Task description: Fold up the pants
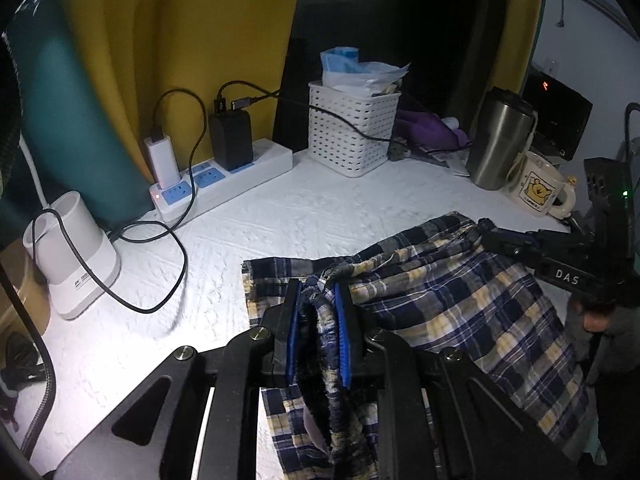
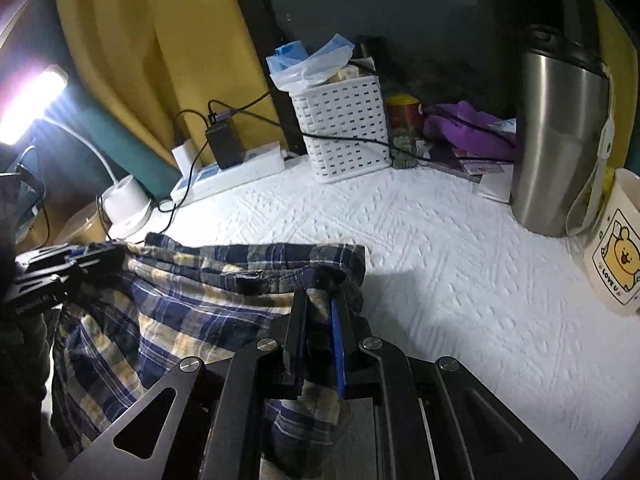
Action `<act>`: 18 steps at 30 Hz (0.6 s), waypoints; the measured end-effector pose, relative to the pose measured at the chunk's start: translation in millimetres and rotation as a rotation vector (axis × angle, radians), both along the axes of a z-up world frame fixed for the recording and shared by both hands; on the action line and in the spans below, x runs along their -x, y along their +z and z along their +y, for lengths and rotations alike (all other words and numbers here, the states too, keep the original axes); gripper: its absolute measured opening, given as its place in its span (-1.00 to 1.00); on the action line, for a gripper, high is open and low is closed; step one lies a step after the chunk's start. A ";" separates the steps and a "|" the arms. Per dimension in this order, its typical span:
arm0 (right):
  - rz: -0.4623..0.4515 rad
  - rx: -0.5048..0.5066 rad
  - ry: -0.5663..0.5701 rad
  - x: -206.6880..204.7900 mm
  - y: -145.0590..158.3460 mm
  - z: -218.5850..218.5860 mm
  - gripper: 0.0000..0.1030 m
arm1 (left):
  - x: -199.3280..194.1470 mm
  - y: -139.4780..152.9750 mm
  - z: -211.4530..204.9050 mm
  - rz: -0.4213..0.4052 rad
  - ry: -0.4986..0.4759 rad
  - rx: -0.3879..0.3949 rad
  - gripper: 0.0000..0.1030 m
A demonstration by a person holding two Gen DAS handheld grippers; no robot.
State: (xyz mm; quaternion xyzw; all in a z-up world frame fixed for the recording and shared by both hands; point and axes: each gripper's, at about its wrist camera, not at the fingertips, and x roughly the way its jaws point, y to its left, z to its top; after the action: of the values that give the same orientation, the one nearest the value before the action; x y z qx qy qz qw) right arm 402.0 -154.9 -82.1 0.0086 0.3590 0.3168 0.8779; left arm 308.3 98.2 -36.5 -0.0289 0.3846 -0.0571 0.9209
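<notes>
Right gripper (image 2: 319,300) is clamped on a bunched edge of the plaid pants (image 2: 168,312); left gripper (image 2: 86,258) grips the opposite edge above the white table (image 2: 440,264).

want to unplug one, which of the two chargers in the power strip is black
The black charger, the wider block, farther along the power strip than the slim white charger.

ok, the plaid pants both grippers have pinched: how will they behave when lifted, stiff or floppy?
Likely floppy: the plaid pants bunch into thick folds between the left gripper pads and sag between it and the right gripper. Probably light, since thin cloth drapes off the table edge. Unheld parts will probably hang and drag.
</notes>
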 end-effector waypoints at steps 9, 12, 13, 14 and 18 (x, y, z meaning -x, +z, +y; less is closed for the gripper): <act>0.012 0.041 0.008 -21.1 -12.1 18.1 -0.79 | -9.7 -28.5 13.7 0.064 0.039 0.024 -0.71; 0.016 0.089 0.010 -24.9 -17.1 28.8 -0.79 | -9.4 -33.6 14.9 0.058 0.050 0.002 -0.70; 0.021 0.095 0.010 -26.7 -17.9 30.0 -0.79 | -9.6 -36.3 15.2 0.060 0.052 -0.007 -0.69; 0.024 0.102 0.010 -28.4 -18.6 30.8 -0.78 | -10.5 -38.2 15.9 0.064 0.053 -0.008 -0.69; -0.002 0.164 -0.020 -25.6 -15.8 30.7 -0.05 | -11.0 -40.5 19.4 0.071 0.068 0.005 -0.64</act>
State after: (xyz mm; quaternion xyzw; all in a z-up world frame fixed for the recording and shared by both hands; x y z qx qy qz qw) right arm 427.6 -124.3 -97.9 -0.0600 0.3826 0.2779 0.8791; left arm 319.3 117.6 -77.0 -0.0461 0.4156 -0.0255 0.9080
